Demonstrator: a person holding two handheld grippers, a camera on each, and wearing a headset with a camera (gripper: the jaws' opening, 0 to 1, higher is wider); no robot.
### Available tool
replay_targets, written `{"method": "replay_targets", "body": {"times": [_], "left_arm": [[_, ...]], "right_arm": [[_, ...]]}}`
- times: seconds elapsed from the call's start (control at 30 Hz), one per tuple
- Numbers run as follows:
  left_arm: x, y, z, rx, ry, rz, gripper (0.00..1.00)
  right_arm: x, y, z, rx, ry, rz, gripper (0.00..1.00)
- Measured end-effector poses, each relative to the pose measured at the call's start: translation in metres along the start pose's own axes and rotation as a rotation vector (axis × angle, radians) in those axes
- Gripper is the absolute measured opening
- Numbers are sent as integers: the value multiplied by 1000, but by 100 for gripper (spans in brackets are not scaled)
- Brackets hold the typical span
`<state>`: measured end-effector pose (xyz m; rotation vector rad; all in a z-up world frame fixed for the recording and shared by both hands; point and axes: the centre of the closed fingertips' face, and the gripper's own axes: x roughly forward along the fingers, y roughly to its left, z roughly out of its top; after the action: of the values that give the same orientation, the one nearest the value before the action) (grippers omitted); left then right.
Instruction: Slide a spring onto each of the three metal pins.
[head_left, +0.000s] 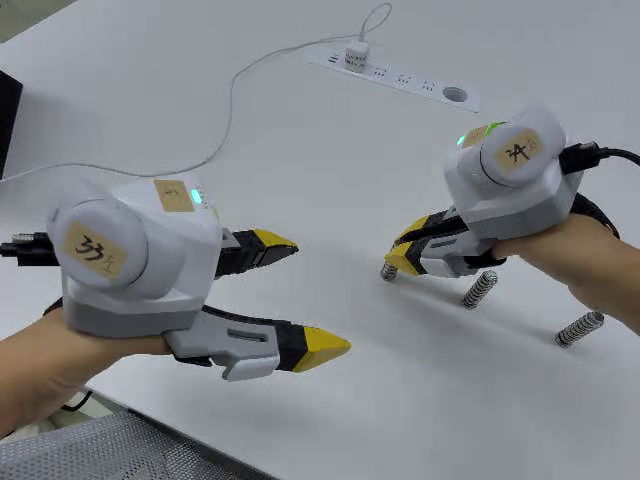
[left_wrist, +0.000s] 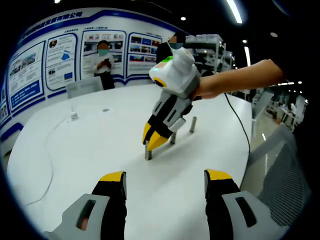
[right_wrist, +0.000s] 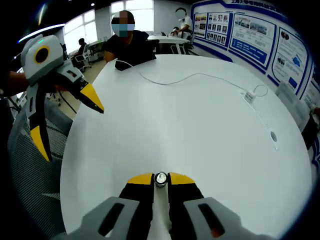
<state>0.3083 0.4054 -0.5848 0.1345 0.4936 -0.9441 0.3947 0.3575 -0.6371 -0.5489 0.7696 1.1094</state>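
Head view: the right claw (head_left: 404, 252) is clenched on the top of the left spring (head_left: 389, 271), standing on the white table (head_left: 300, 150). The middle spring (head_left: 479, 289) and the right spring (head_left: 579, 328) stand nearby; the left claw (head_left: 318, 295) is released, jaws wide apart.

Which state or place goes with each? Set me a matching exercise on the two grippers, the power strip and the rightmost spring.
Things:
1. left gripper
2. right gripper
3. power strip
4. rightmost spring

States or places:
A. jaws shut on a spring
B. far side of the table, with a white plug in it
C. jaws open, holding nothing
D. free on the table, to the right of the right gripper in the head view

Pairs: 1-C, 2-A, 3-B, 4-D.
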Motion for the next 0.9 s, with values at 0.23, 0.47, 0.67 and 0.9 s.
{"method": "replay_targets", "body": {"times": [0.23, 0.47, 0.67, 0.9], "left_arm": [[-2, -1, -1, 2, 7, 6, 64], [-3, -2, 0, 2, 7, 14, 64], [-6, -4, 1, 3, 8, 25, 65], [-8, -4, 4, 11, 13, 38, 65]], "right_arm": [[3, 2, 0, -10, 4, 7, 11], [4, 4, -6, -43, 26, 13, 12], [2, 5, -5, -36, 3, 7, 18], [-12, 6, 0, -17, -57, -8, 23]]}}
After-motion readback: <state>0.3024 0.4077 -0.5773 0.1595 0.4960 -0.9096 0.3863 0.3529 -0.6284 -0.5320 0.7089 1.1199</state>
